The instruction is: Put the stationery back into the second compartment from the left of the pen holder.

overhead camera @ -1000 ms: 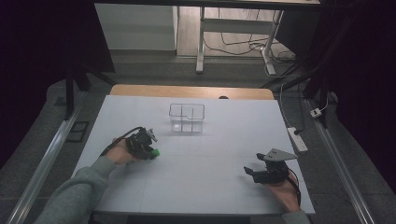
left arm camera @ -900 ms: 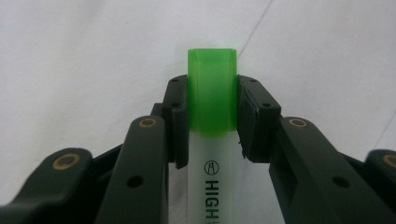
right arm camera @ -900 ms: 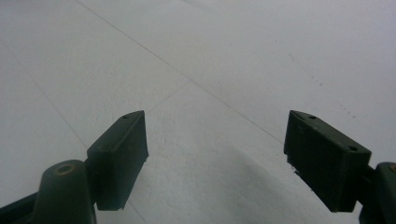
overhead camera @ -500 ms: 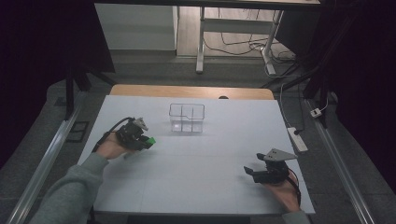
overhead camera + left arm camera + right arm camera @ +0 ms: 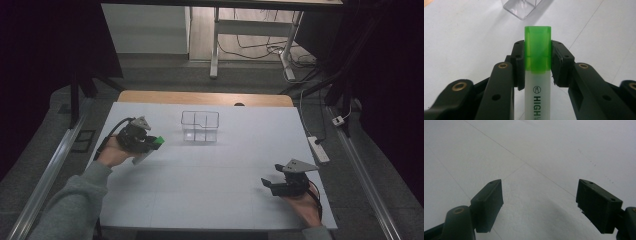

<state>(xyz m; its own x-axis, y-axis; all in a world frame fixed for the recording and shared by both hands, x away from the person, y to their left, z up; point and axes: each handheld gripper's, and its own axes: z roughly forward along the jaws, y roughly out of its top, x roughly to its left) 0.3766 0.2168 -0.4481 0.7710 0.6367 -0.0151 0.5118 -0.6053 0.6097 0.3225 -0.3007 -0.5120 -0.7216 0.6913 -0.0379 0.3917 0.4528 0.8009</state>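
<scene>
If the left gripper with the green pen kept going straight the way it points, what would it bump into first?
Probably the clear plastic box. The left gripper, shut on the highlighter, points roughly at its near corner across bare white table. Depth is unclear, so it might just slip past it.

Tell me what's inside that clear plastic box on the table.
The clear box looks empty: only its inner dividers show through the walls. The highlighter is outside it, clamped in the left gripper.

left tool [image 5: 150, 144] carried its green-capped highlighter [image 5: 158, 141] up the table, nearer the clear box [image 5: 200, 126]
</scene>
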